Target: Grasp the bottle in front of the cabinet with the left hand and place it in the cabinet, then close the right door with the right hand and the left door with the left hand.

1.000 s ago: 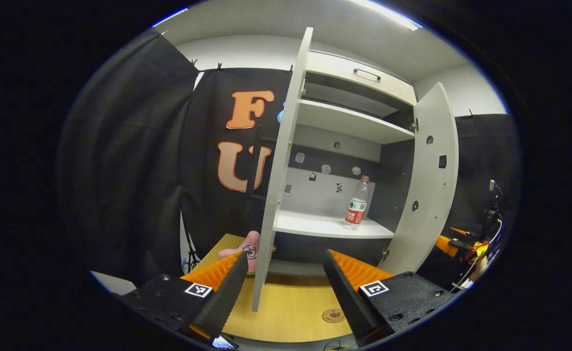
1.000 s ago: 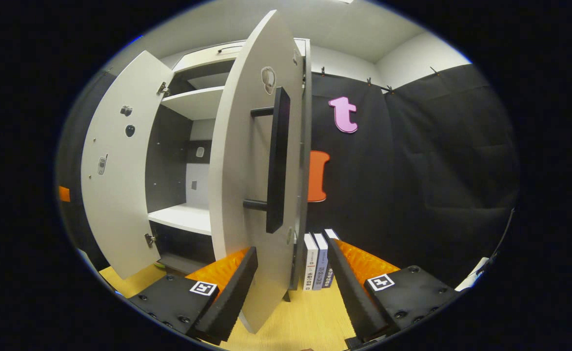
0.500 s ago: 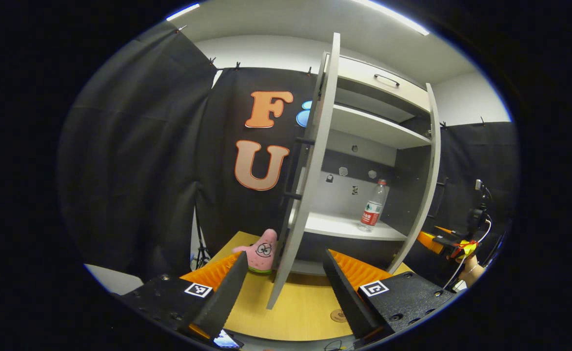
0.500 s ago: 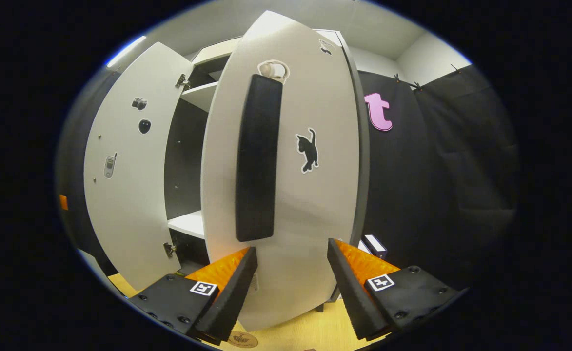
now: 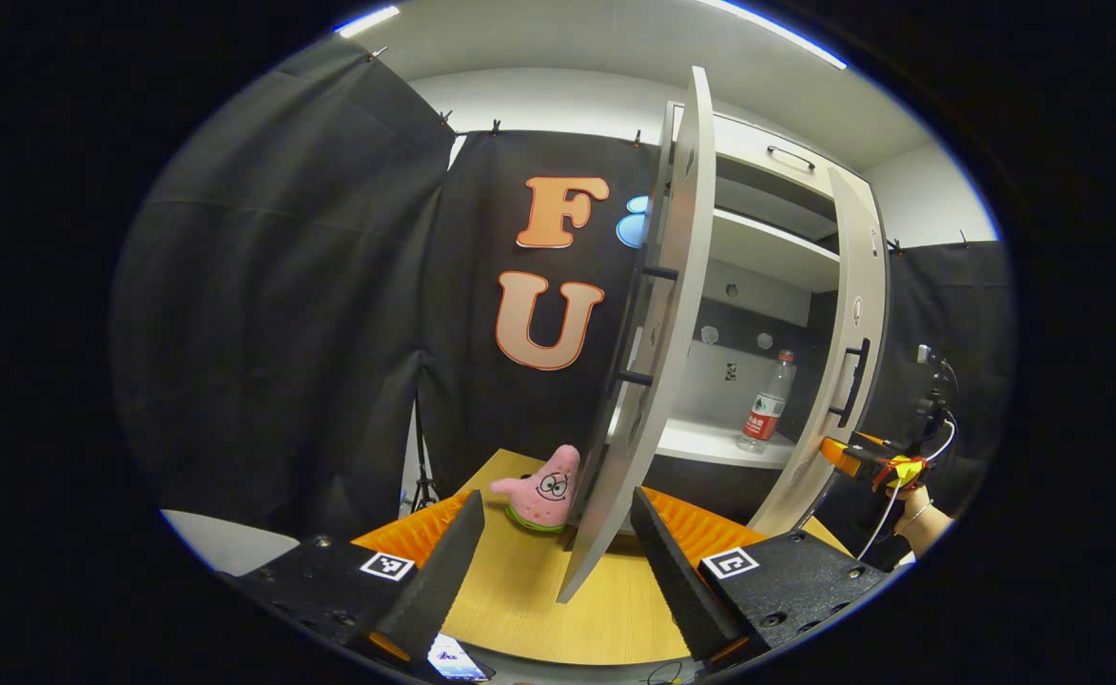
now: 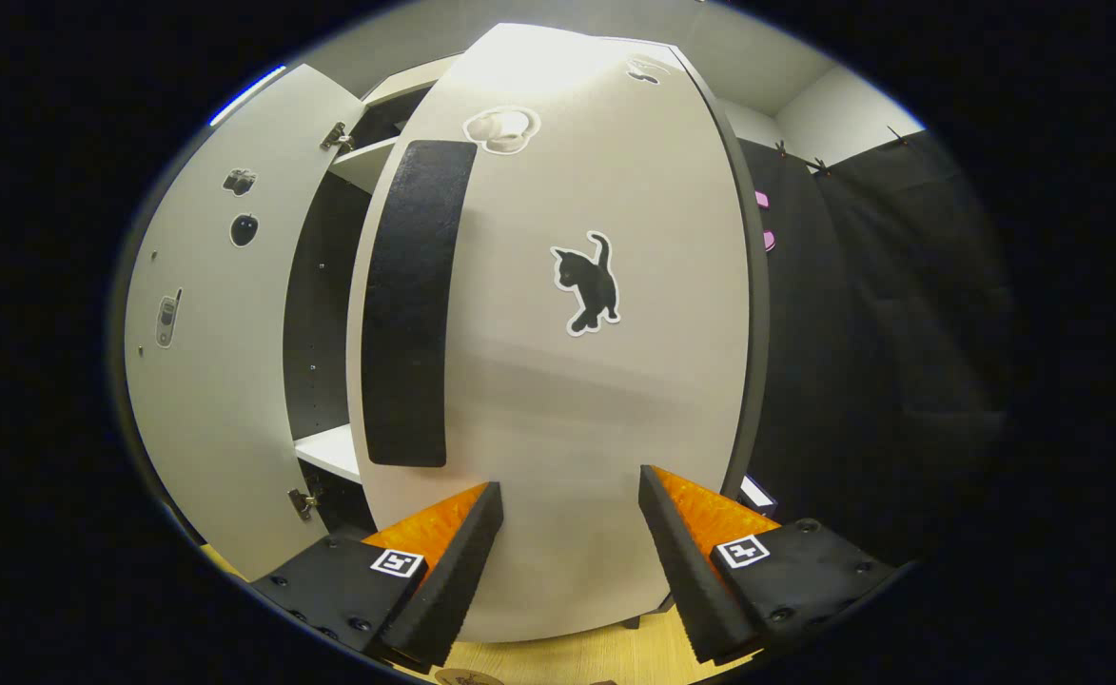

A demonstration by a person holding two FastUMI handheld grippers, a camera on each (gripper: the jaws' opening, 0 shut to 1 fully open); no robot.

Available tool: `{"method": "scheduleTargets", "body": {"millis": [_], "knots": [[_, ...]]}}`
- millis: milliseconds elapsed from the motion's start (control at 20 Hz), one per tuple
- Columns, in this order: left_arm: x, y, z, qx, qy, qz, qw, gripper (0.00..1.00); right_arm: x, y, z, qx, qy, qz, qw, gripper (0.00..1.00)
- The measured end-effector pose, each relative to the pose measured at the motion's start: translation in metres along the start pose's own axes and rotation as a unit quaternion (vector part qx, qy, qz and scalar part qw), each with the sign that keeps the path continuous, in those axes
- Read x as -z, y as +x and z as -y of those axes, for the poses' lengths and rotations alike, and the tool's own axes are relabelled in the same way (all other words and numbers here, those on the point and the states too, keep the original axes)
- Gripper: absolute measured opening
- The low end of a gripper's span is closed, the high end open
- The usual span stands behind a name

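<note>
Where black cloth walls the booth, a wooden table bears the cabinet (bottle shelved inside). Left gripper and right gripper both gape, holding nothing.

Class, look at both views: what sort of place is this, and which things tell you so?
Probably a staged recording booth, not a home: black cloth walls, a white cabinet on a wooden table, and a plush toy as a prop.

Black cloth is draping the booth walls; a ceiling light strip is glowing; a wooden tabletop is lying below.
</note>
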State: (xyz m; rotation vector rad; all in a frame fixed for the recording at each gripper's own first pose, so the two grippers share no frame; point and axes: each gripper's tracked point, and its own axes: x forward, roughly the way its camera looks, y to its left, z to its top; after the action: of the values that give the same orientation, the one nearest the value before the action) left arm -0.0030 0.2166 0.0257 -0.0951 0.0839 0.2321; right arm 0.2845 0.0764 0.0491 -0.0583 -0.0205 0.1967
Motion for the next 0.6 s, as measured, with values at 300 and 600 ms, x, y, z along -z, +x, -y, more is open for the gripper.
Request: {"method": "scheduleTargets", "body": {"millis": [300, 600], "knots": [[0.004, 0.013, -0.006, -0.005, -0.004, -0.001, 1.0, 0.95, -0.002, 0.005, -0.002, 0.01, -0.005, -0.005, 1.0, 0.96], [0.01, 0.034, -0.013, -0.01, -0.009, -0.007, 1.0, 0.95, -0.003, 0.007, -0.002, 0.017, -0.002, -0.004, 1.0, 0.95]]}}
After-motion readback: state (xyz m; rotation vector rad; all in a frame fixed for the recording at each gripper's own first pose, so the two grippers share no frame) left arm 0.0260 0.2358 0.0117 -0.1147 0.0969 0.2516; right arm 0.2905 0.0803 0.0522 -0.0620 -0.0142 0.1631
